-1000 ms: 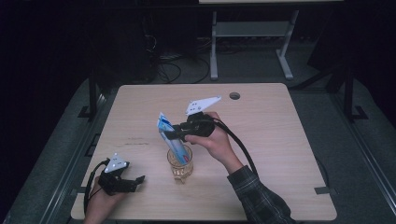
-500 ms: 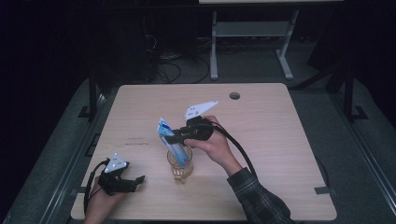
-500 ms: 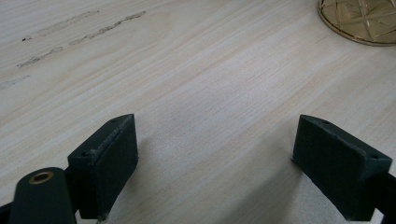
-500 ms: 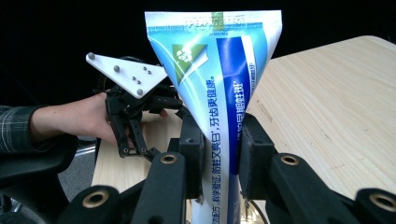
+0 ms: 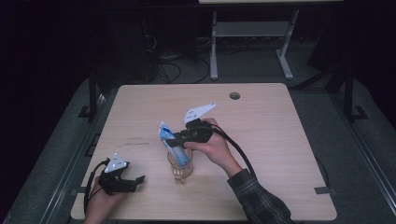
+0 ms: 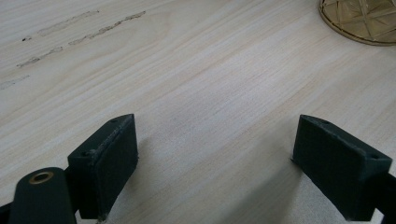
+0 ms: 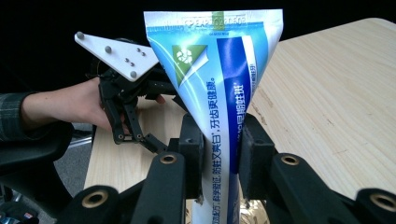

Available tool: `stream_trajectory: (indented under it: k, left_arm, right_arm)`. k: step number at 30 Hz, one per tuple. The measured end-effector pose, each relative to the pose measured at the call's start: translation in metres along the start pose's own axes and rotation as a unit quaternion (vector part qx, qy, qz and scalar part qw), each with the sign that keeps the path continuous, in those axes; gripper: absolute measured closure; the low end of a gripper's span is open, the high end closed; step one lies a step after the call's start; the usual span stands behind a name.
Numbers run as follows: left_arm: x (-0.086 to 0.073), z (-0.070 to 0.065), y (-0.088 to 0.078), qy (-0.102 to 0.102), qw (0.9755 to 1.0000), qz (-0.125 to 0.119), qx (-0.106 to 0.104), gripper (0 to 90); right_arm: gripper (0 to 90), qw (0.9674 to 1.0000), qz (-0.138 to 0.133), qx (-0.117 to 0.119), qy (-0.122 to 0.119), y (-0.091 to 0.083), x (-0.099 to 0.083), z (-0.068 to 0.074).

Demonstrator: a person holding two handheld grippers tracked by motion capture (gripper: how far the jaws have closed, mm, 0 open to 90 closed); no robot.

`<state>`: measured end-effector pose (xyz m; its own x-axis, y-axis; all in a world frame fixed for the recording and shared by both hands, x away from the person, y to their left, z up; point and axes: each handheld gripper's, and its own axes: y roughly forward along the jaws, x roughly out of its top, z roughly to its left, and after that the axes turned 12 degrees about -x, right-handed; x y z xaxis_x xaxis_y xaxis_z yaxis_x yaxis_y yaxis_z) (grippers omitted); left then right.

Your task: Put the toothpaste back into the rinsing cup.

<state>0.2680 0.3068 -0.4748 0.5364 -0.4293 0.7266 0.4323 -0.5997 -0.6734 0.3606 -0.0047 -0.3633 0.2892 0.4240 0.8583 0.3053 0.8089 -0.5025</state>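
On the light wooden table (image 5: 280,140), nearest the left front corner in the high view, the left gripper (image 5: 135,179) rests low on the tabletop in the person's left hand (image 5: 100,203), its grey three-cornered plate (image 5: 116,163) tilted upward and its cable looping back toward the table edge. In the left gripper view its two black jaws stand wide apart with bare wood between them, gripping nothing, and the patterned base of the glass (image 6: 362,21) shows at the upper right corner, well apart from the jaws. Just to the right, near the middle of the table's front half, stands that clear cut-glass tumbler (image 5: 180,168), upright. A blue and white toothpaste tube (image 5: 172,142) stands in it with its flat crimped end up, leaning toward the left and rising well above the rim. The right gripper (image 5: 179,137) comes in from the right, held in the person's right hand (image 5: 212,147), and its jaws are closed on the tube's body above the glass. In the right gripper view the toothpaste tube (image 7: 219,93) rises between the two black pads, which press on either side of it, and the left gripper (image 7: 123,88) shows farther off behind the tube. A plaid sleeve (image 5: 261,198) runs off the bottom edge at the right.
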Motion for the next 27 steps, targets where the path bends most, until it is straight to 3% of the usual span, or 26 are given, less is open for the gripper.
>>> stream_trajectory:
  k: [16,27]
  left_arm:
    - [0.0,-0.0001,0.0,0.0,1.0,0.0,0.0,13.0]
    - [0.0,0.0,0.0,0.0,1.0,0.0,0.0,13.1]
  right_arm:
    - [70.6,0.9999,0.007,0.002,-0.015,0.0035,-0.0036,0.0023]
    - [46.5,0.9997,-0.001,-0.017,-0.02,-0.0007,-0.0041,0.0007]
